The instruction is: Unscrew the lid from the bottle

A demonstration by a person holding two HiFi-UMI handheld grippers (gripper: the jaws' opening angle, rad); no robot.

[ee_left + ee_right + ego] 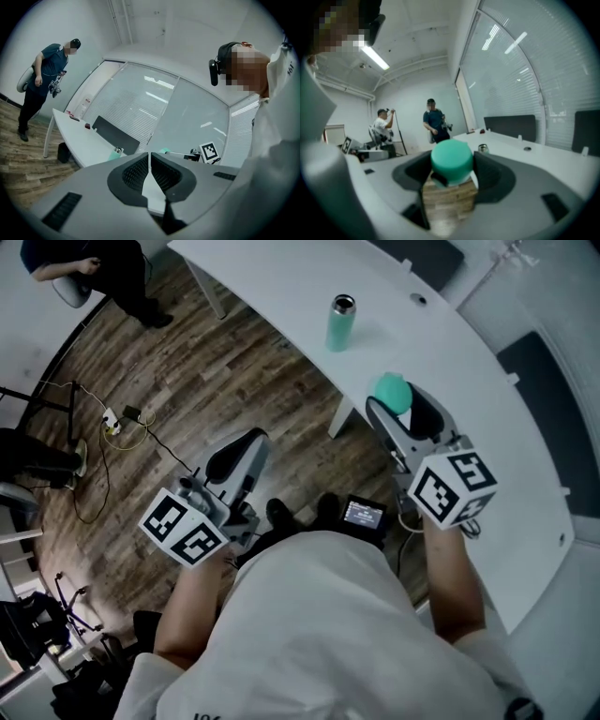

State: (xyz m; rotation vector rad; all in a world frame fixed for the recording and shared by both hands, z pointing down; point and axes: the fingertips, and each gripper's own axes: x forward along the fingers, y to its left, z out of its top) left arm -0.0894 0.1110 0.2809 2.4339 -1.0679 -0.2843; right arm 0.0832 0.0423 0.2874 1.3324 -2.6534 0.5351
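Note:
The teal bottle [341, 323] stands upright on the white table [281, 282], its steel neck bare and lidless. It shows small in the left gripper view as the bottle [116, 153] and in the right gripper view as a steel rim [483, 148]. My right gripper [403, 407] hangs over the table's near edge, shut on the round teal lid [392, 390], which fills the gap between the jaws as the lid [451, 162] in the right gripper [451, 169] view. My left gripper [246, 444] is over the wood floor, left of the table, and the left gripper [150, 161] is shut with nothing in it.
The curved white table [543, 157] carries dark panels [553, 418] along its far side. A small screen device [364, 514] sits by my waist. Cables and a power strip [112, 420] lie on the floor. Two people [433, 119] stand farther off in the room.

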